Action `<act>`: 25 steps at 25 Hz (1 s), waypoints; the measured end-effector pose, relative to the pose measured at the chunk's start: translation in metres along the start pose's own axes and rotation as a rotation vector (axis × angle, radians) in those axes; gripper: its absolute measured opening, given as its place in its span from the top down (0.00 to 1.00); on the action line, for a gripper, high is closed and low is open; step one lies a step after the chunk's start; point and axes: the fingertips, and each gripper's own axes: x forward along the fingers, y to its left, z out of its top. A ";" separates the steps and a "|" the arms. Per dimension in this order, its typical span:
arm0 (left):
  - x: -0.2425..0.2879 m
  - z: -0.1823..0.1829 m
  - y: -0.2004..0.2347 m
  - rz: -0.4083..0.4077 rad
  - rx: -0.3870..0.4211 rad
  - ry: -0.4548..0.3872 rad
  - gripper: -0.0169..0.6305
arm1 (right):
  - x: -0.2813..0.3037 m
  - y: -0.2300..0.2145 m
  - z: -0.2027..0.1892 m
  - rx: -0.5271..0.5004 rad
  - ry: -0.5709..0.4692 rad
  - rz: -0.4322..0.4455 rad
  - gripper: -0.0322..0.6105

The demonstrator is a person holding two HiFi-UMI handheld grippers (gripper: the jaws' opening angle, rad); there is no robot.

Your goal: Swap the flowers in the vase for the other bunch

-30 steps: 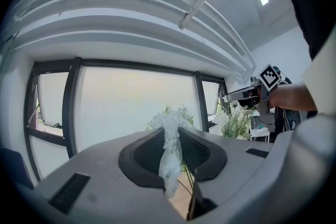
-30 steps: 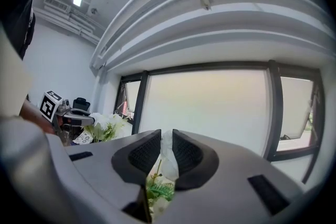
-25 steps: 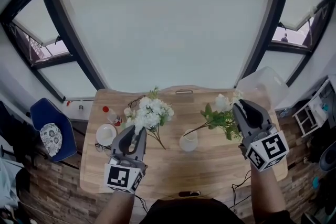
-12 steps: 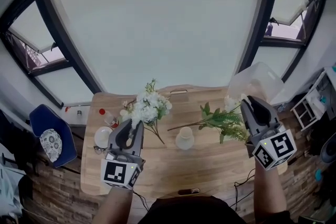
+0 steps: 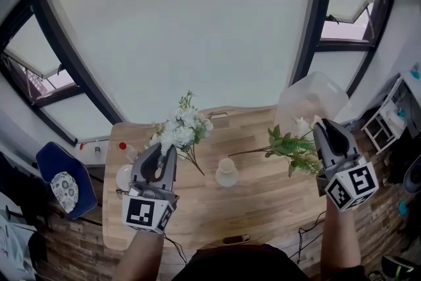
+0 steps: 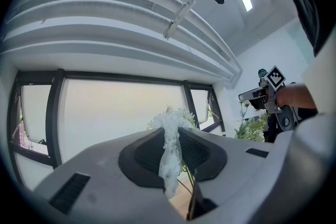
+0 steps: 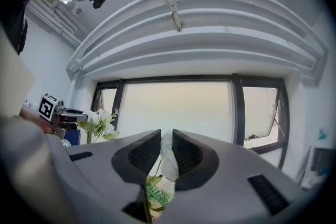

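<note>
A small white vase (image 5: 226, 172) stands with nothing in it at the middle of the wooden table (image 5: 263, 207). My left gripper (image 5: 166, 154) is shut on a bunch of white flowers (image 5: 179, 131), held above the table left of the vase. In the left gripper view the white blooms (image 6: 169, 152) sit squeezed between the jaws. My right gripper (image 5: 321, 129) is shut on the other bunch (image 5: 293, 149), green leaves with a white bloom, held right of the vase with its stem pointing left. A white bloom (image 7: 168, 157) is pinched between the right jaws.
A white dish (image 5: 126, 176) and a red-capped bottle (image 5: 123, 147) sit at the table's left end. A clear plastic bin (image 5: 309, 102) stands at the back right corner. A blue chair (image 5: 56, 171) is left of the table. Large windows fill the wall beyond.
My right gripper has carried the green bunch to the right, its stem end drawing away from the vase. My left gripper has risen a little with the white bunch.
</note>
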 end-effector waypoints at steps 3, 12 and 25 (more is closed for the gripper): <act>0.006 0.005 -0.003 -0.013 0.002 -0.010 0.86 | -0.007 -0.008 -0.004 0.007 0.003 -0.021 0.82; 0.032 0.012 -0.026 -0.059 0.003 -0.029 0.86 | -0.028 -0.036 -0.016 0.023 0.021 -0.073 0.82; 0.053 0.001 -0.037 -0.135 -0.029 -0.023 0.86 | -0.048 -0.043 -0.025 0.049 0.057 -0.164 0.82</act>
